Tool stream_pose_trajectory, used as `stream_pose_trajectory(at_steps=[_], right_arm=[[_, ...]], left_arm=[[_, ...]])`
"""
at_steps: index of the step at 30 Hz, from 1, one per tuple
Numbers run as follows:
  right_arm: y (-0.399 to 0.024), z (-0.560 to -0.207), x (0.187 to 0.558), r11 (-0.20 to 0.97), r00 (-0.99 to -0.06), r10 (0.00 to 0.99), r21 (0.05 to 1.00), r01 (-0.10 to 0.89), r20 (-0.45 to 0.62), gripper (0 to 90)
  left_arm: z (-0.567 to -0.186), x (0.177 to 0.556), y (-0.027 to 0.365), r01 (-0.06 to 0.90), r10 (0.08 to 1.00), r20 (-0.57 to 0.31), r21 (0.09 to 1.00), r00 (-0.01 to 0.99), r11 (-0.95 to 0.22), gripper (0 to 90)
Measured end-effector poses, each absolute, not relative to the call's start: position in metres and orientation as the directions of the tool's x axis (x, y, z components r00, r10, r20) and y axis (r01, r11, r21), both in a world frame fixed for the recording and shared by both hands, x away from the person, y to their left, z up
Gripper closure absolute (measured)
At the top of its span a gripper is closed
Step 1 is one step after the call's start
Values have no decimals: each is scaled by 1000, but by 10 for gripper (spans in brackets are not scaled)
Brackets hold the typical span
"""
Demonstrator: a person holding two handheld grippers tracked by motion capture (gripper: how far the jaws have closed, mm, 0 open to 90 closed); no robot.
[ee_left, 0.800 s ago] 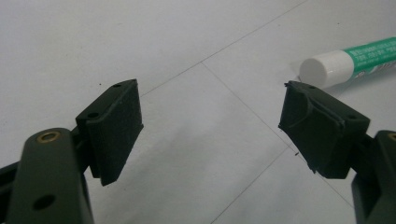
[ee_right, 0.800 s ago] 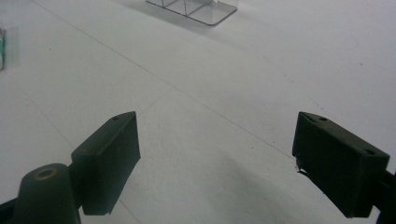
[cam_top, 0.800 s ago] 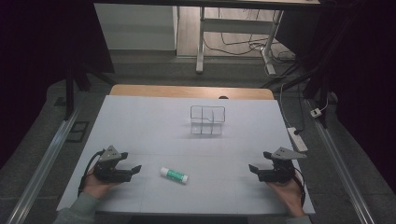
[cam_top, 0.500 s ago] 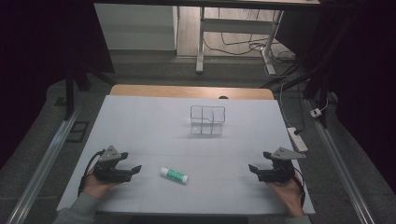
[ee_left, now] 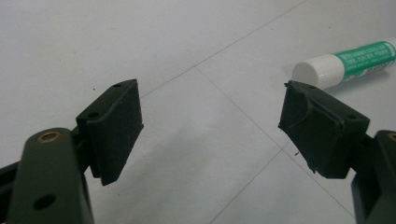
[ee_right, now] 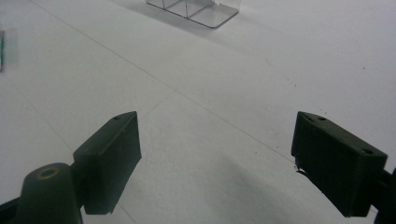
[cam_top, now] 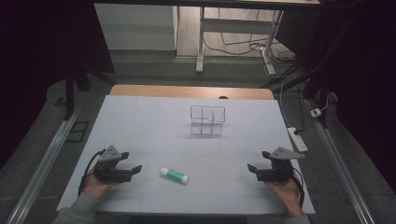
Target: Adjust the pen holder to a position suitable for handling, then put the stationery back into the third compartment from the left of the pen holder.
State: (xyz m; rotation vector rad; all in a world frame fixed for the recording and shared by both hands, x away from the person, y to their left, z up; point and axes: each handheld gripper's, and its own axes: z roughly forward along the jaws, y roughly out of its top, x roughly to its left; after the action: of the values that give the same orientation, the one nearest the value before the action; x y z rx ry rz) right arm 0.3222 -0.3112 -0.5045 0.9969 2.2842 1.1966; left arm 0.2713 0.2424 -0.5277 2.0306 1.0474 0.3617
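Left tongs [cam_top: 134, 169] rest low on the white surface [cam_top: 154, 130] at its near left, jaws spread wide and holding nothing. Just to their right lies a glue stick [cam_top: 173, 175] with a green label and white cap, flat on its side. Farther back, mid-surface, stands a clear divided box [cam_top: 207, 120]. Right tongs [cam_top: 252, 168] sit at the near right, likewise released and empty.

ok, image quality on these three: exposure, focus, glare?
High view: white table evenly lit, surroundings nearly black, clear divided box low-contrast. Left gripper view: jaws sharp, glue stick slightly soft, its white cap bright. Right gripper view: dimmer and greyer, box cropped at the top edge; no hard glare.
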Motion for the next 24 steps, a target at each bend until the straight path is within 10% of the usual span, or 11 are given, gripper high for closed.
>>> stream_pose_trajectory(at_steps=[24], right_arm=[[-303, -500, 319, 394, -697, 717, 826, 402, -3, 161]], left_arm=[[-525, 272, 239, 539, 774, -84, 765, 628, -354, 207]])
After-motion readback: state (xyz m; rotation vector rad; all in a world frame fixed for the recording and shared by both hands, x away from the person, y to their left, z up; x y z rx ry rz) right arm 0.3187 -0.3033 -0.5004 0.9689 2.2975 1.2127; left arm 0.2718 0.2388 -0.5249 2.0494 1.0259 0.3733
